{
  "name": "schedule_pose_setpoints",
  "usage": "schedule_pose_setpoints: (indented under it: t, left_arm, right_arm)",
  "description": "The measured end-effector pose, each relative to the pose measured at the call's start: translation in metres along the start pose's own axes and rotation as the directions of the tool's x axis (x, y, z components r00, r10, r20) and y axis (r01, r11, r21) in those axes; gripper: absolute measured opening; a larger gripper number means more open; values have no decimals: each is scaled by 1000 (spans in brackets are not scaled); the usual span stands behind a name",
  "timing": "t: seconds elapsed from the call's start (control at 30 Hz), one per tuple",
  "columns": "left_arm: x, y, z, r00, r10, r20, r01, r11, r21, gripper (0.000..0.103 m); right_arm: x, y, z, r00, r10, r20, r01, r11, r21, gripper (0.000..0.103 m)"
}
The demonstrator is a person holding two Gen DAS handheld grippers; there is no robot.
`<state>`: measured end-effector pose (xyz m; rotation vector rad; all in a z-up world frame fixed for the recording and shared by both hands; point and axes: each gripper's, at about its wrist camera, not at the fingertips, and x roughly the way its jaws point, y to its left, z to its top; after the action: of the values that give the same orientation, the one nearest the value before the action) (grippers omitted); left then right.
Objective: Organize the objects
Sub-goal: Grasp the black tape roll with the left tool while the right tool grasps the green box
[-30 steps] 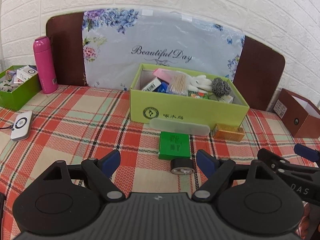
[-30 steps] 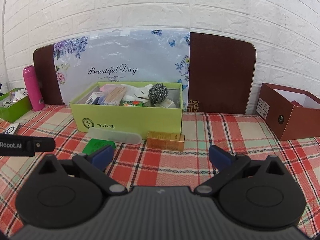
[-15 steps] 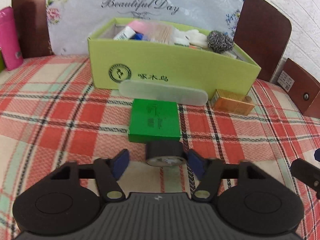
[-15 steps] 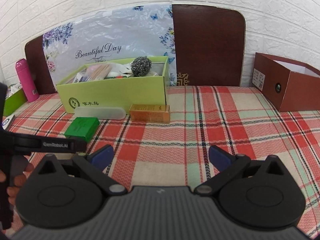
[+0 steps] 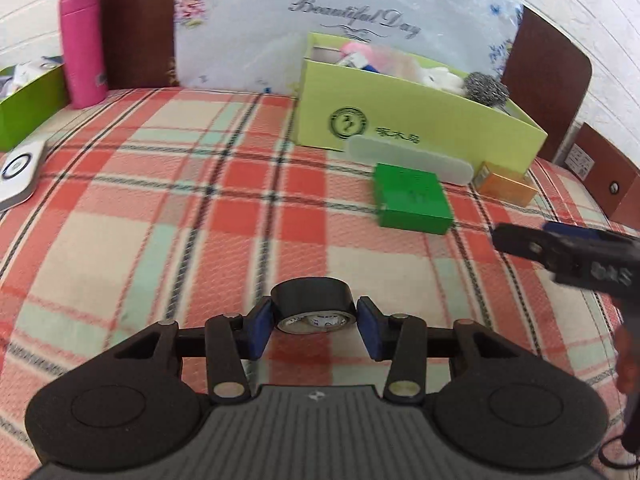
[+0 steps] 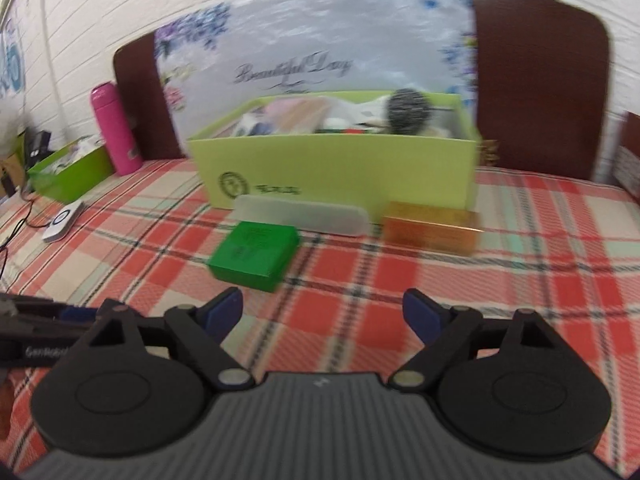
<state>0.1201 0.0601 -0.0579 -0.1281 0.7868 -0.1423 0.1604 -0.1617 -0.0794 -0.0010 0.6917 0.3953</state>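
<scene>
Lower now, my left hand-held gripper (image 5: 316, 326) is closing around the black tape roll (image 5: 312, 305); off-centre pads (image 5: 259, 326) could flick it away.

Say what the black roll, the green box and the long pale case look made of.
Black roll: likely plastic tape, smooth dark band on a printed core. Green box: probably cardboard, matte, crisp folded edges. Long pale case: seemingly frosted plastic, translucent, rounded ends.

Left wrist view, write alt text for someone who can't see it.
The left gripper is closing its blue pads around a black tape roll on a red plaid tablecloth. Beyond lie a small green box and an open lime-green cardboard box of sundries.
</scene>
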Motion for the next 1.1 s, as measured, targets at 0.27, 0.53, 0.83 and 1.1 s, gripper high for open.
schedule_pose_setpoints:
  t: [0.27,0.53,0.83,1.1]
  left_arm:
    - [-14,21,1,999,27,17,-25,995,-93,72]
    - [-1,18,6,1000,-18,5,18,995,-99,64]
    - [4,-23,2,988,-152,-40,152,988,-13,58]
    - [-25,-24,-8,989,-130,-69,124,989,-79,69]
  right_arm:
    - [68,39,19,997,-50,-59,49,999,-22,93]
    - [23,16,-19,997,-47,-69,42,996,-73,63]
    - [-55,-21,-67,995,-76,-67,74,997,-28,64]
    - [-58,-15,-67,997,-59,-50,57,998,-40,67]
